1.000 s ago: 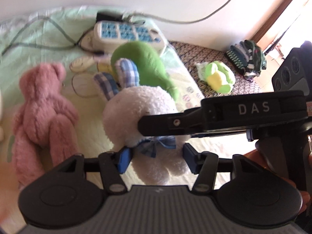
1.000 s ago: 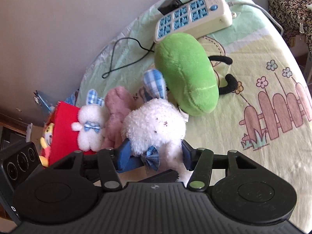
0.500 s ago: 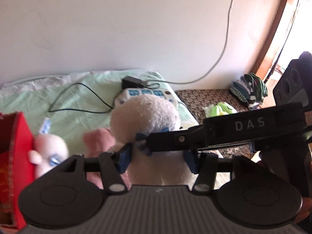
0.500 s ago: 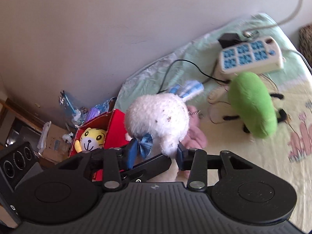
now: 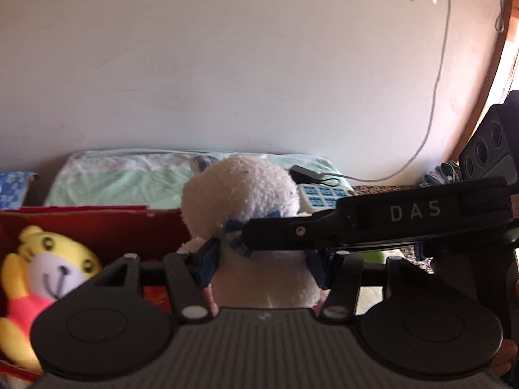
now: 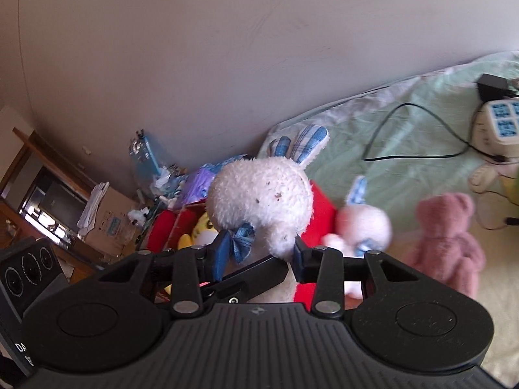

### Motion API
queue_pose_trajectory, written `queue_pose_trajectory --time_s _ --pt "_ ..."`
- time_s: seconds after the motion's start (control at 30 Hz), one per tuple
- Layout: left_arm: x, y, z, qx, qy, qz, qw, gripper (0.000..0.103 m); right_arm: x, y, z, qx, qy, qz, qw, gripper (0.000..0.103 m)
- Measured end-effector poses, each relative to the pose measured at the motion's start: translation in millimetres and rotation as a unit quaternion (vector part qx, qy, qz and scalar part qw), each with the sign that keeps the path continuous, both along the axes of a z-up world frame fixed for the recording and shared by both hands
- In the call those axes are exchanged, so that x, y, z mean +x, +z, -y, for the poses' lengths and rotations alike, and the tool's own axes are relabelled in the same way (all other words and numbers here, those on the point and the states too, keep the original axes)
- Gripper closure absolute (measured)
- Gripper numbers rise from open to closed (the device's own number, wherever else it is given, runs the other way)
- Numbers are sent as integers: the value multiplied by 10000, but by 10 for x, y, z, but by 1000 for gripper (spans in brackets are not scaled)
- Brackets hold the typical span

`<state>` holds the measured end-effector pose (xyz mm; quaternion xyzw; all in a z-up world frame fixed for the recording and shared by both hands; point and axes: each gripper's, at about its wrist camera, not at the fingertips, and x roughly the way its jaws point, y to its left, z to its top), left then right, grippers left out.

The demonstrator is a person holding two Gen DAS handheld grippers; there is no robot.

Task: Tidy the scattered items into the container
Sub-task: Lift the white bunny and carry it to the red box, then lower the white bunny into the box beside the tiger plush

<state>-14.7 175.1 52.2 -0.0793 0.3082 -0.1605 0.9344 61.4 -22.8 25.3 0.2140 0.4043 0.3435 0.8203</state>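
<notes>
While both grippers clamp it from opposite sides, the fluffy white plush rabbit with blue checked ears and a blue bow (image 6: 259, 201) hangs in the air over the red cardboard box (image 5: 97, 227). L gripper (image 5: 261, 267): blue pads pressed into the rabbit's lower body, clenched on it. R gripper (image 6: 258, 256): pads squeezed at the rabbit's neck, w/ the bow just beside the left pad, also grasping it. R gripper's black body, marked "DAS", crosses the left wrist view in front of the rabbit.

Red box sits at the bed's edge, open top. Inside it lies a yellow tiger plush in a red shirt (image 5: 42, 275), face up. From the right wrist view a smaller white plush bunny w/ blue checked ear (image 6: 363, 227) rests against the box's outer wall, blurred. A pink fuzzy teddy bear (image 6: 447, 240) lies on the bed just beside that bunny, apart from the box.

Pale green bedsheet (image 6: 405, 123) carries a white power strip w/ blue sockets (image 6: 499, 126), a black adapter (image 6: 493, 82) and a thin black cable (image 6: 389, 123) looping across it. Near the wall beyond the box: a heap of bags and packaging (image 6: 168, 171), contents too small to tell.
</notes>
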Motion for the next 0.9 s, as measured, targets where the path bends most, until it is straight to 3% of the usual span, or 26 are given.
queue_pose_trajectory --time_s 0.27,0.5,0.6,0.77,0.9 --pt "8 -400 -532 41 333 -459 9984 46 92 -275 -775 -224 389 -295 9986 61" --pt "145 -743 -692 -27 197 -836 9963 46 118 -499 -1043 -622 345 -488 9963 63" --pt "181 -762 -736 -51 95 -839 9964 45 65 -474 -1109 -839 335 -323 9954 62" --pt "221 -791 -875 -78 54 -968 9953 46 76 -528 -1264 -981 299 -517 9934 62" --pt "197 -852 -987 221 110 -1012 9946 46 151 -643 -1470 -1066 486 -755 9902 60"
